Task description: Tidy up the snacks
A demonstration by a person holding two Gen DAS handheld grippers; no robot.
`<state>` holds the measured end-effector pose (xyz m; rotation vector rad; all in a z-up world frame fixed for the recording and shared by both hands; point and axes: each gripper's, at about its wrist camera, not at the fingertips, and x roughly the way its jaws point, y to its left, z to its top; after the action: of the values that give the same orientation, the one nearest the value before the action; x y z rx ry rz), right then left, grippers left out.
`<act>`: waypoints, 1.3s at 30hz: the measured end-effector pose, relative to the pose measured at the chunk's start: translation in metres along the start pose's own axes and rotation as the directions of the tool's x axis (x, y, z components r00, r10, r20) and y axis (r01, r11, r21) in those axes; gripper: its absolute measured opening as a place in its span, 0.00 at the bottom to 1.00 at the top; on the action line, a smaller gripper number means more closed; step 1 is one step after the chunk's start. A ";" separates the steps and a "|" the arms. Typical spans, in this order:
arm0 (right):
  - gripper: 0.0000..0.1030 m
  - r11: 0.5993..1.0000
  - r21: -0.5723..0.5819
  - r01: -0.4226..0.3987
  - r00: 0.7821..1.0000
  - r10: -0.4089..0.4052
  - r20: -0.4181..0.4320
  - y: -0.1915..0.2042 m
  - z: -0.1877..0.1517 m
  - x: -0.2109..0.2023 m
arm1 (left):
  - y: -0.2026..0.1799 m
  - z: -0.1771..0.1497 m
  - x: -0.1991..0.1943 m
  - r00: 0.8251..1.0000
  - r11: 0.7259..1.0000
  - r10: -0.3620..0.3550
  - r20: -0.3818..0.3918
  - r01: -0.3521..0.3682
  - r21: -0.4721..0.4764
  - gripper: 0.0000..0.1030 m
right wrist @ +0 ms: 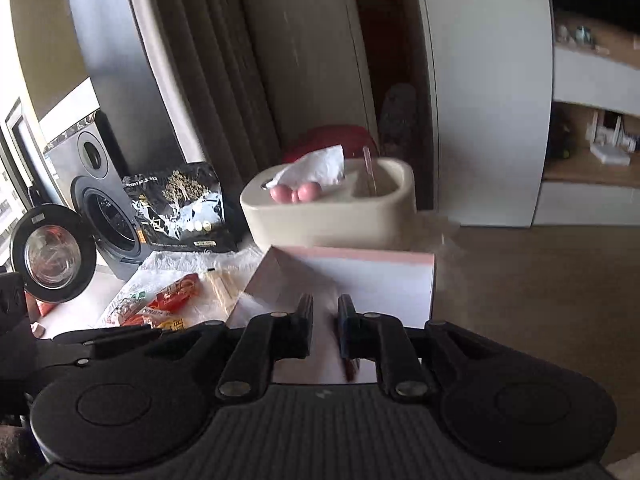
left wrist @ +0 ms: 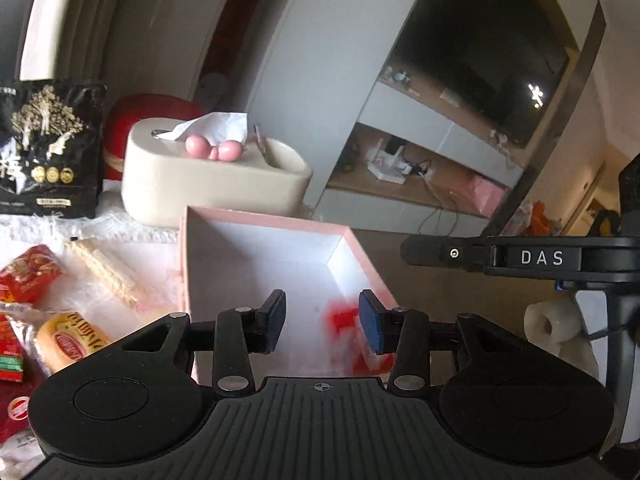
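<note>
Two grippers hang over the pink cardboard box (left wrist: 224, 240) with its white inside. To the left of our left gripper (left wrist: 322, 320) we see the heap of snacks: a red crinkled packet (left wrist: 30, 276), a yellow wrapped bun-shaped snack (left wrist: 70, 340) and a pale wafer bar in clear wrap (left wrist: 106, 272), all lying on the white cloth outside the box. Further left and beyond stands a black printed bag (left wrist: 46, 148), then a beige tissue holder (left wrist: 208, 180) just behind the box. The left gripper's jaws are spread with nothing between them; a blurred red-and-white packet (left wrist: 346, 320) lies in the box by its right pad. Our right gripper (right wrist: 325, 322) has its jaws drawn close together, and we cannot make out anything pinched there; the snack heap (right wrist: 168, 304) lies to its left.
</note>
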<state>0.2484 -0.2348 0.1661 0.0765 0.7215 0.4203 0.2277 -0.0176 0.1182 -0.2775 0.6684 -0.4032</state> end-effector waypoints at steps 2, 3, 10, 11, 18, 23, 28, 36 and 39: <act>0.13 1.000 -0.001 0.004 1.000 -0.004 0.000 0.000 -0.002 0.002 | 0.002 0.001 -0.002 1.000 1.000 0.018 0.007 -0.018 0.007 0.44; 0.13 1.000 -0.002 0.005 1.000 -0.005 -0.001 -0.001 -0.003 0.002 | 0.004 0.001 -0.006 1.000 1.000 0.020 0.016 -0.020 0.001 0.44; 0.13 0.999 -0.041 0.010 1.000 -0.011 -0.014 0.016 -0.009 0.005 | 0.026 -0.008 -0.055 0.981 0.987 0.158 0.110 -0.157 -0.013 0.44; 0.13 0.998 -0.055 0.009 1.000 -0.010 -0.017 0.020 -0.010 0.006 | 0.033 -0.012 -0.062 0.974 0.981 0.195 0.114 -0.194 -0.015 0.44; 0.14 0.986 -0.163 -0.035 0.998 0.027 -0.054 0.072 -0.015 0.026 | 0.078 -0.041 -0.104 0.911 0.918 0.396 0.116 -0.393 -0.048 0.44; 0.19 0.967 -0.239 -0.085 0.995 0.069 -0.072 0.120 -0.012 0.044 | 0.118 -0.058 -0.121 0.894 0.895 0.440 0.077 -0.430 -0.119 0.44; 0.30 0.945 -0.277 -0.172 0.981 0.140 -0.131 0.162 -0.011 0.067 | 0.152 -0.077 -0.132 0.879 0.873 0.475 0.053 -0.462 -0.158 0.44; 0.31 0.926 -0.297 -0.233 0.952 0.155 -0.266 0.208 -0.019 0.123 | 0.196 -0.097 -0.151 0.879 0.847 0.477 0.018 -0.455 -0.274 0.44; 0.31 0.926 -0.291 -0.239 0.945 0.153 -0.289 0.211 -0.019 0.139 | 0.209 -0.080 -0.159 0.917 0.877 0.394 0.058 -0.357 -0.321 0.44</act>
<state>0.2561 0.0125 0.1094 -0.2215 0.9004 0.7489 0.1196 0.2285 0.0661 -0.4521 0.6458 0.0959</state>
